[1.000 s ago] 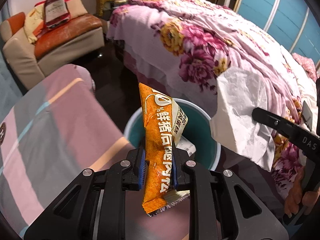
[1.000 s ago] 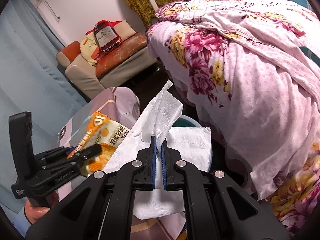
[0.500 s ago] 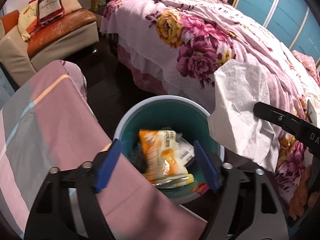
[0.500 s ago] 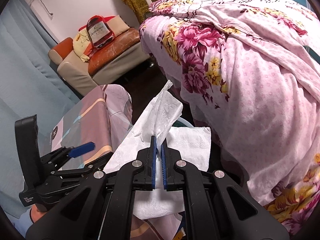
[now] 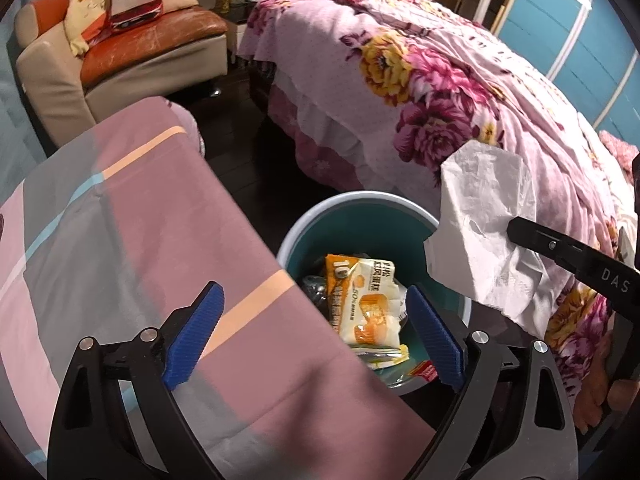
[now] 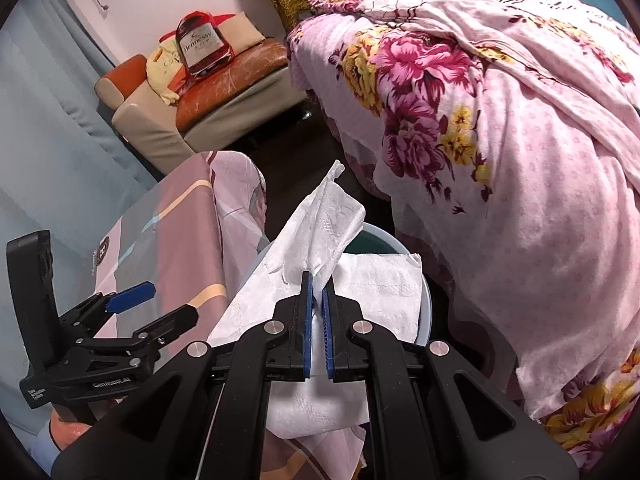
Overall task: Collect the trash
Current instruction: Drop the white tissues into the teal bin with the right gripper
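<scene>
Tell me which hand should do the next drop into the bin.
Right. The right gripper is shut on the tissue, which hangs at the rim of the bin. The left gripper, jaws just opened, is empty; its snack packet already lies inside.

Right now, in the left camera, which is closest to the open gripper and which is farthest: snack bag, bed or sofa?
From the left gripper:
1. Snack bag, in the bin just beyond its fingers.
2. Bed, behind the bin, right.
3. Sofa, far corner, upper left.
</scene>
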`<action>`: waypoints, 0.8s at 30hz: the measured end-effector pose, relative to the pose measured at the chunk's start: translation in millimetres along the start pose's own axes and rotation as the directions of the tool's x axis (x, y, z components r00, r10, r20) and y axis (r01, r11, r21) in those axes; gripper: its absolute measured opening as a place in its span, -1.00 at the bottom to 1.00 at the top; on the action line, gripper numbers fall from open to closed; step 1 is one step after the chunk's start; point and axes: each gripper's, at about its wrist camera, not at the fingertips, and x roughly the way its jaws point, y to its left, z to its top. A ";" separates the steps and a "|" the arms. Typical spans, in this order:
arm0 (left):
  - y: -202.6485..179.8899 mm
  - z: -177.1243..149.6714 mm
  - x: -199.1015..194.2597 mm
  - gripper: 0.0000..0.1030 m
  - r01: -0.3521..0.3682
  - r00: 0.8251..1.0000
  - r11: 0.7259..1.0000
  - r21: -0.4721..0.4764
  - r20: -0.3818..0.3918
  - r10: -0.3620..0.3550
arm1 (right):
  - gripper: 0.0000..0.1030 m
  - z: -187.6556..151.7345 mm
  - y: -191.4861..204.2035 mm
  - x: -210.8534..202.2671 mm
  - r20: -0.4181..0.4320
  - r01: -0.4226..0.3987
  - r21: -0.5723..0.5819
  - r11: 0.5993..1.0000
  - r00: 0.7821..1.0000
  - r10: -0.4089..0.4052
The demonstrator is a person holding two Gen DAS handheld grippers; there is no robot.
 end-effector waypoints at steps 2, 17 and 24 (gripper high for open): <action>5.7 -1.4 -0.8 0.81 -0.001 1.000 1.000 -0.011 0.001 0.001 | -0.90 0.1 1.7 3.5 -0.007 0.006 -0.004 1.000 1.000 -0.006; 36.2 -6.3 0.1 0.82 0.002 1.000 0.999 -0.052 0.008 -0.002 | -0.82 0.7 16.9 34.9 -0.063 0.046 -0.024 0.999 0.997 -0.047; 46.3 -8.3 -0.8 0.84 -0.001 1.000 0.997 -0.072 0.015 0.002 | 0.25 2.1 19.4 40.0 -0.061 0.056 -0.011 0.998 0.997 -0.057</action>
